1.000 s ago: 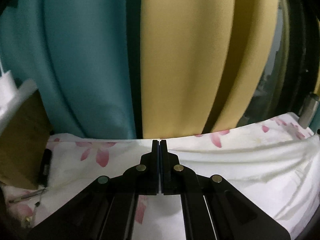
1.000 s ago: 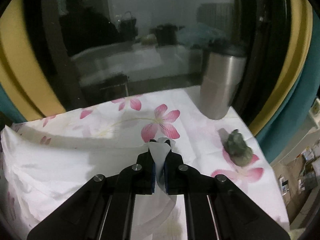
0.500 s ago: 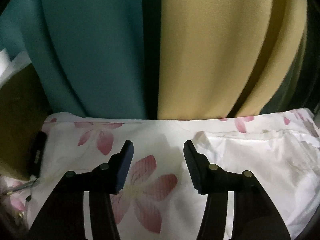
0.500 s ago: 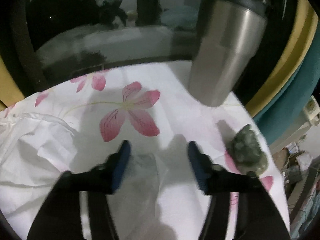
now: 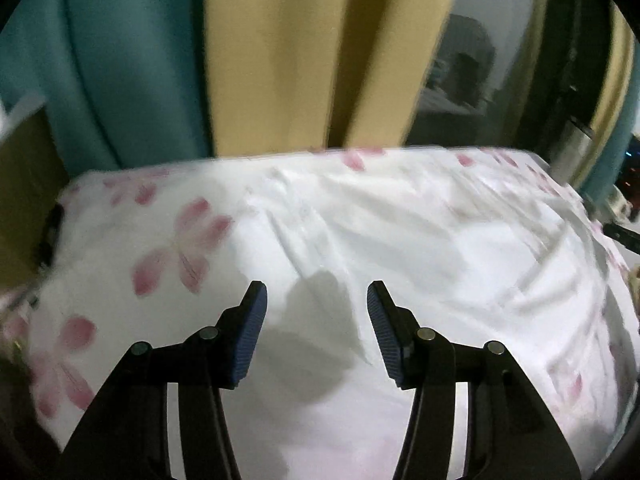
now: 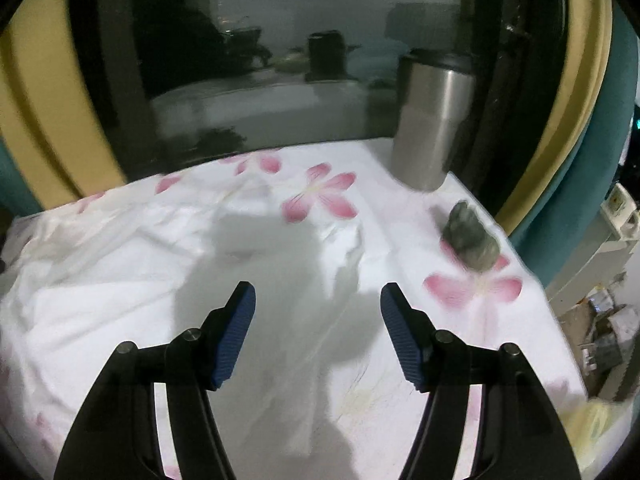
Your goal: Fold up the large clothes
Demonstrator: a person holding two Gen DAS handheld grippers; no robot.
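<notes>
Both grippers were found empty-handed above the work. The left gripper (image 5: 316,300) had its fingers (image 5: 250,332) spread wide with nothing between them; the right gripper (image 6: 318,300) stood likewise, fingers (image 6: 234,336) apart and clear of the cloth.

The white garment (image 5: 400,240) lay spread across the flower-printed cloth (image 5: 180,240) covering the desk, occupying most of the surface. In the left view a raised fold edge ran diagonally from the middle down toward the fingers. In the right view a rumpled edge of the garment (image 6: 344,248) sat near the middle, well short of the steel tumbler (image 6: 432,120) and the small green figurine (image 6: 472,240) at the far right corner.

Assessment: at least one fold appeared laid, judging by the doubled layer and the visible edge. The piece remained broad, creased and uneven, so further folds and smoothing looked outstanding. How many layers lay beneath could not be determined; both views were motion-blurred.
</notes>
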